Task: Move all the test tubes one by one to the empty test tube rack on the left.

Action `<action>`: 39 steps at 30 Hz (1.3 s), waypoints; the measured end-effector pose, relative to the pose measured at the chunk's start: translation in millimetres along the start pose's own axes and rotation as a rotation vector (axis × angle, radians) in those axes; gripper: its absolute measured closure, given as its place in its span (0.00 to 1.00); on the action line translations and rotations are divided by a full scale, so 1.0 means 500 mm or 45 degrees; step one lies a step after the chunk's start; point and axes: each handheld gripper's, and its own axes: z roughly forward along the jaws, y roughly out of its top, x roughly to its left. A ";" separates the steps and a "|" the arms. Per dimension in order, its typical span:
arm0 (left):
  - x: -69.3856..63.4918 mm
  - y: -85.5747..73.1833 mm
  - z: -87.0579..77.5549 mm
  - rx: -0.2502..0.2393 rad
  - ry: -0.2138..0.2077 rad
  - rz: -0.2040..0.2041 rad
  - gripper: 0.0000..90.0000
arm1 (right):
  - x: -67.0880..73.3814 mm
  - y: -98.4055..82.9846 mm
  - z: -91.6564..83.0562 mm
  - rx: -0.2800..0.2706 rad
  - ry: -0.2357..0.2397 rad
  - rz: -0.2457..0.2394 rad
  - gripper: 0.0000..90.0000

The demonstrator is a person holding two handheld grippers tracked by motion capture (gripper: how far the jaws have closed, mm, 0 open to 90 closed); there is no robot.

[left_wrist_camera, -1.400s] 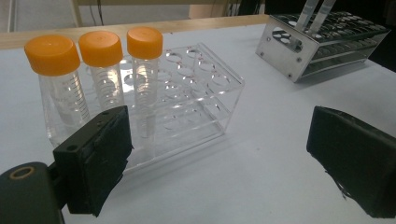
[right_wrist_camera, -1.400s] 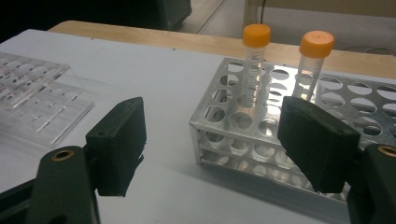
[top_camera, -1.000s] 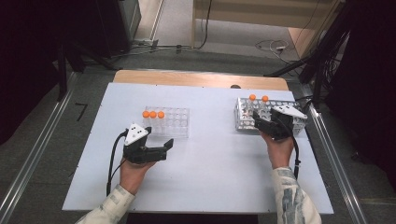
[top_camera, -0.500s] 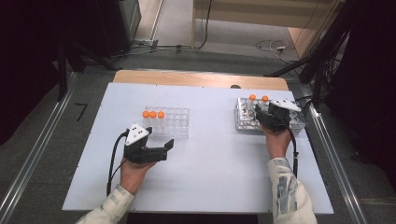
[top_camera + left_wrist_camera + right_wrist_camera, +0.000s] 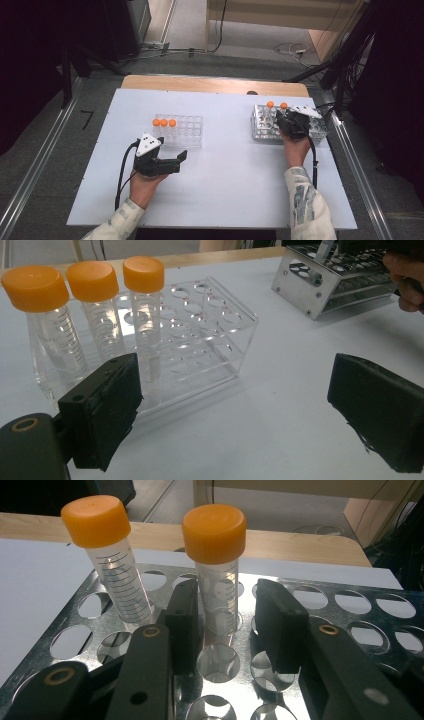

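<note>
Moved: right gripper has slid forward over the metal rack since a second ago, jaws closing in.
Right claw: straddling the right-hand tube, left pad about touching, right pad still a bit off, so no grip yet.
Tube spot: upright in the metal rack's back row, a second tube just beside it.
Left gripper: hasn't budged, jaws wide apart and empty, near the clear rack with three capped tubes.
</note>
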 end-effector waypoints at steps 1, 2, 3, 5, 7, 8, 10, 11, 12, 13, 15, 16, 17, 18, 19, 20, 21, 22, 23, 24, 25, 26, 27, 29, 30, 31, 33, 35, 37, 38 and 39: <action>0.000 0.000 0.000 0.003 0.001 0.002 0.08 | 0.000 -0.001 0.001 0.000 -0.002 -0.002 0.67; 0.000 0.000 0.000 0.003 0.002 0.003 0.08 | 0.000 -0.001 0.002 -0.004 0.000 -0.002 0.69; 0.000 -0.001 0.001 0.003 0.002 0.004 0.08 | 0.001 -0.001 0.003 -0.007 0.000 0.000 0.70; 0.000 -0.001 0.001 0.007 0.002 0.006 0.08 | 0.002 -0.001 0.005 -0.013 0.002 -0.006 0.73; -0.001 -0.002 0.002 0.010 -0.002 0.005 0.08 | 0.002 -0.001 0.007 -0.018 -0.001 0.003 0.78; -0.001 -0.002 0.002 0.011 -0.005 0.006 0.08 | 0.002 -0.001 0.007 -0.020 0.002 0.007 0.79; -0.002 -0.002 0.002 0.011 -0.005 0.006 0.08 | 0.001 -0.002 0.008 -0.023 0.004 0.009 0.79; -0.002 -0.002 0.002 0.012 -0.006 0.005 0.08 | 0.001 -0.002 0.008 -0.024 0.005 0.007 0.79; -0.002 -0.002 0.002 0.011 -0.006 0.005 0.08 | 0.001 -0.001 0.008 -0.023 0.003 0.006 0.79; -0.002 -0.002 0.002 0.011 -0.007 0.006 0.08 | 0.001 -0.001 0.007 -0.023 0.002 0.009 0.79; -0.002 -0.002 0.002 0.009 -0.008 0.006 0.08 | 0.001 0.000 0.004 -0.032 0.003 0.011 0.80; -0.002 -0.002 0.002 0.009 -0.006 0.007 0.08 | 0.000 0.002 0.003 -0.040 0.003 0.015 0.80; -0.002 -0.002 0.002 0.011 -0.005 0.010 0.08 | -0.001 0.003 0.001 -0.047 0.002 0.020 0.80; -0.002 -0.002 0.002 0.010 -0.005 0.008 0.08 | -0.002 0.005 -0.002 -0.052 0.004 0.032 0.80; -0.002 -0.002 0.002 0.010 -0.006 0.007 0.08 | -0.003 0.007 -0.003 -0.060 0.006 0.034 0.80; -0.002 -0.002 0.002 0.009 -0.006 0.008 0.08 | -0.004 0.009 -0.005 -0.056 0.009 0.033 0.80; -0.002 -0.002 0.002 0.008 -0.005 0.010 0.08 | -0.004 0.013 -0.006 -0.046 0.008 0.029 0.80; -0.002 -0.002 0.002 0.008 -0.005 0.009 0.08 | -0.004 0.016 -0.008 -0.046 0.014 0.027 0.80; -0.002 -0.002 0.002 0.008 -0.004 0.008 0.08 | -0.004 0.020 -0.010 -0.055 0.014 0.022 0.80; -0.002 -0.002 0.001 0.008 0.000 0.008 0.08 | -0.004 0.025 -0.013 -0.062 0.016 0.023 0.80; -0.001 -0.002 0.001 0.008 0.000 0.009 0.08 | -0.002 0.029 -0.015 -0.065 0.015 0.024 0.80; -0.001 -0.002 0.001 0.008 0.002 0.008 0.08 | -0.001 0.033 -0.018 -0.073 0.015 0.018 0.80; -0.001 -0.002 0.001 0.008 0.003 0.008 0.08 | -0.001 0.036 -0.021 -0.078 0.013 0.014 0.80; -0.001 -0.002 0.000 0.008 0.004 0.007 0.08 | -0.002 0.042 -0.025 -0.085 0.012 0.012 0.80; -0.001 -0.002 0.000 0.008 0.005 0.007 0.08 | -0.003 0.044 -0.028 -0.090 0.011 0.012 0.80; -0.001 -0.002 0.000 0.007 0.005 0.007 0.08 | -0.004 0.047 -0.031 -0.094 0.013 0.013 0.80; -0.001 -0.002 0.000 0.006 0.006 0.006 0.08 | -0.005 0.054 -0.038 -0.105 0.016 0.013 0.80; 0.000 -0.002 0.000 0.006 0.009 0.006 0.08 | -0.006 0.060 -0.045 -0.118 0.026 0.009 0.80; -0.001 -0.002 0.000 0.007 0.009 0.006 0.08 | -0.005 0.065 -0.055 -0.130 0.040 0.014 0.80; -0.001 -0.002 0.001 0.008 0.008 0.007 0.08 | -0.005 0.068 -0.060 -0.137 0.046 0.013 0.80; -0.001 -0.002 0.001 0.009 0.007 0.008 0.08 | -0.004 0.069 -0.064 -0.141 0.047 0.011 0.80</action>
